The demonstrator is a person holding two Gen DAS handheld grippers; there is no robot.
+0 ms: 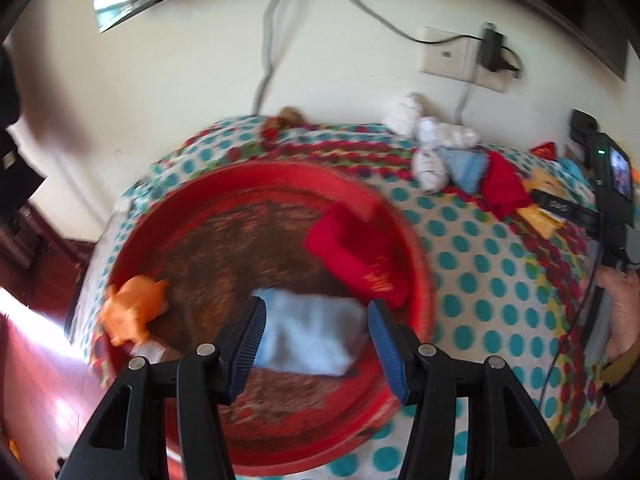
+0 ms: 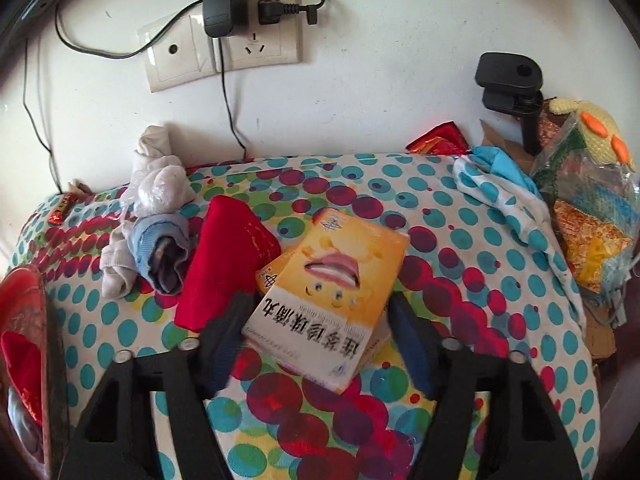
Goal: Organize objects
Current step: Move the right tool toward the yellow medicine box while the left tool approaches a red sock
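Left hand-held gripper [image 1: 316, 344] released above blue cloth [image 1: 308, 332] in red basin [image 1: 416, 256]. Right hand-held gripper [image 2: 320, 336] astride yellow box [image 2: 332, 292], grip cannot be told.

left gripper [image 1: 316, 344]: black plastic linkage arms, silver pivot screws, blue ribbed pads | right gripper [image 2: 316, 344]: same black frame, dark blue pads, blurred | hand [image 1: 622, 312] at 3 o'clock: yellowish-olive wrist strap, dark sleeve

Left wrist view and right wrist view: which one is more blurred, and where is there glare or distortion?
Left wrist view: more blurred, with the red basin and blue cloth smeared, and bright glare on the floor at the left. Right wrist view: mostly sharp, the yellow box readable, only the tool fingers smeared. Both bend the edges strongly.
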